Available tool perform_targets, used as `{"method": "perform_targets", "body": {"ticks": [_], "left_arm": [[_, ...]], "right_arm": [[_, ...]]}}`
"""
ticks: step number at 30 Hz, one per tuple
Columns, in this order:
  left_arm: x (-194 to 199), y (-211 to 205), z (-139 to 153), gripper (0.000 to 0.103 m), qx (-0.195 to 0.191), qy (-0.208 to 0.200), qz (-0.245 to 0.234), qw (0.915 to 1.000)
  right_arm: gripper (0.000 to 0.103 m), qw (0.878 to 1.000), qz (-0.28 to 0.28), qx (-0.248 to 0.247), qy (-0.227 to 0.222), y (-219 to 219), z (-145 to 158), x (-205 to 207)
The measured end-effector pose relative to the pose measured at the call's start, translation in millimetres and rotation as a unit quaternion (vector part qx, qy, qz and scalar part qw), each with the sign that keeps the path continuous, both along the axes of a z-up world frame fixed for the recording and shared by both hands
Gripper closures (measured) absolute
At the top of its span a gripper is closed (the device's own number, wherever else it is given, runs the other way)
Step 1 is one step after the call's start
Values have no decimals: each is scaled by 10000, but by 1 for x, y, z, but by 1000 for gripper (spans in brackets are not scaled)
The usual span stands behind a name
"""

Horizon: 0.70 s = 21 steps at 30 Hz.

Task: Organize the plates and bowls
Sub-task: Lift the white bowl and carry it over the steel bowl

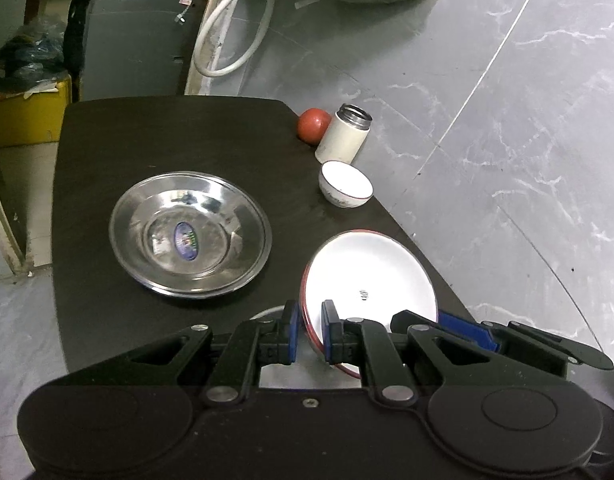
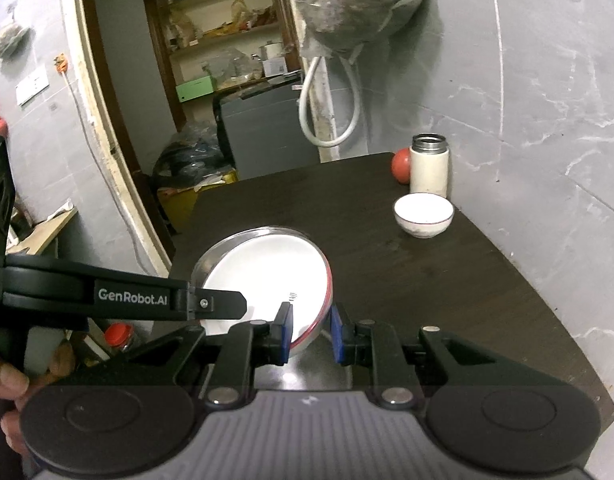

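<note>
From the left wrist camera, the left gripper (image 1: 309, 330) straddles the near rim of the white red-edged plate (image 1: 371, 276), jaws either side with a small gap, not yet clamped. The plate sits tilted above the dark table (image 1: 167, 136), right of the steel bowl (image 1: 190, 234).

From the right wrist camera, the right gripper (image 2: 311, 334) brackets the plate's (image 2: 267, 276) other edge, also not pinched. Glazed ceramic likely: stiff, slick, breakable, so grip the rim squarely.
</note>
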<state>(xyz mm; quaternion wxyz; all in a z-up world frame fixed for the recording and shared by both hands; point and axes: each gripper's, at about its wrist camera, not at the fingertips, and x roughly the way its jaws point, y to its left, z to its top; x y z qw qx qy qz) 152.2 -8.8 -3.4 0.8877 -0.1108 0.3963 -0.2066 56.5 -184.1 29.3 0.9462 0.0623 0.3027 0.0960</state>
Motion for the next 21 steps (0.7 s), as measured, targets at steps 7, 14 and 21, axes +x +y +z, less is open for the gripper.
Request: {"method": "perform_targets", "body": {"ticks": [7,14,21], "left_arm": [[-16,18,2,90,75,-71,-15,9999],[-21,24,-2,89,26,4,-104,9999],[-16,20,-11,89,94,183,-248,9995]], "right_arm": [[81,9999,98,-21,-94,18,3,-12],[81,9998,98,162,-29,17,6,-11],[80,9997,76,136,171,16,3,-7]]}}
